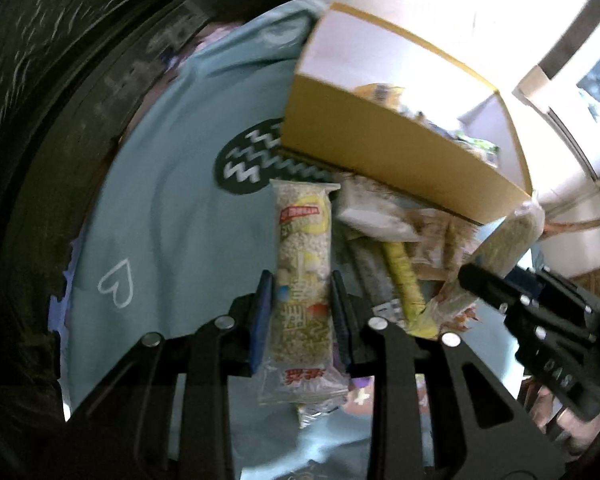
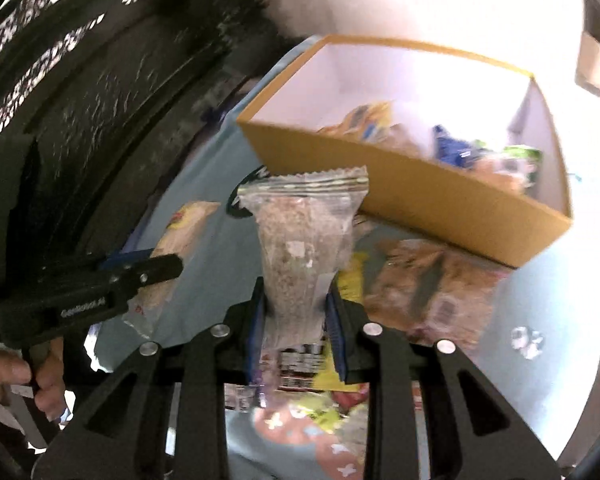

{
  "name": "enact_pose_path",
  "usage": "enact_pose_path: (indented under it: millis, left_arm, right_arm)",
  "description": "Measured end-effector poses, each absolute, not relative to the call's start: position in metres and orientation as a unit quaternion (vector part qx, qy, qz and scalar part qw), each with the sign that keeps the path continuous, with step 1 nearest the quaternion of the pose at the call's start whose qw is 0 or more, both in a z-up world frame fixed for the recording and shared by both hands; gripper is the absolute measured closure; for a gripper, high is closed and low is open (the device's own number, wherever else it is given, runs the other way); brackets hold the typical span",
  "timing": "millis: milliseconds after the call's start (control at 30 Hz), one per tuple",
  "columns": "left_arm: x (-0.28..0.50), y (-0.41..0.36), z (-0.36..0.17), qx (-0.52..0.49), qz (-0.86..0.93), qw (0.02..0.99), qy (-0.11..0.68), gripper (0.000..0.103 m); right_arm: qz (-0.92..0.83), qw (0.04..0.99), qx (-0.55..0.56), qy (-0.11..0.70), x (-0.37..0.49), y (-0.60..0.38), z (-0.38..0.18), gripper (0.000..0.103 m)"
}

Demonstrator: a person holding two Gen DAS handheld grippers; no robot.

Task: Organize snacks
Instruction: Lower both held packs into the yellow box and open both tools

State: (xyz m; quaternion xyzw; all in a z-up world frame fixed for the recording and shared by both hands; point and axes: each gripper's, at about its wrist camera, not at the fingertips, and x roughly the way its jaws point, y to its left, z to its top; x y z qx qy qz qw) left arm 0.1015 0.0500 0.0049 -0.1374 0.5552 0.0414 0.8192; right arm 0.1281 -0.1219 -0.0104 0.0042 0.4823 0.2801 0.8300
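My left gripper [image 1: 302,294] is shut on a long clear-wrapped rice-cracker bar [image 1: 303,248] with yellow and red print, held above the blue cloth. My right gripper [image 2: 296,300] is shut on a clear packet of brownish grain bar [image 2: 304,248] with a crimped top edge. Each gripper shows in the other's view: the right gripper [image 1: 472,276] with its packet at the right, the left gripper [image 2: 172,266] with its bar at the left. A yellow cardboard box [image 2: 420,196] holding several snack packs stands just beyond both, also as the box [image 1: 400,152].
Loose snack packets [image 1: 396,240] lie on the light blue cloth [image 1: 172,220] in front of the box, among them a yellow packet [image 2: 350,276] and brown packs [image 2: 432,280]. A dark patterned surface borders the cloth at the left. A person's hand [image 2: 4,372] grips the left tool.
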Motion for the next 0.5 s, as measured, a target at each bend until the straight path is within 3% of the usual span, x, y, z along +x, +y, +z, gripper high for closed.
enact_pose_path:
  millis: [500]
  left_arm:
    - [0.172,-0.005,0.065,-0.098,-0.024,0.856,0.507,0.075]
  right_arm:
    - [0.214,0.861,0.09,0.453,0.175,-0.191,0.023,0.075]
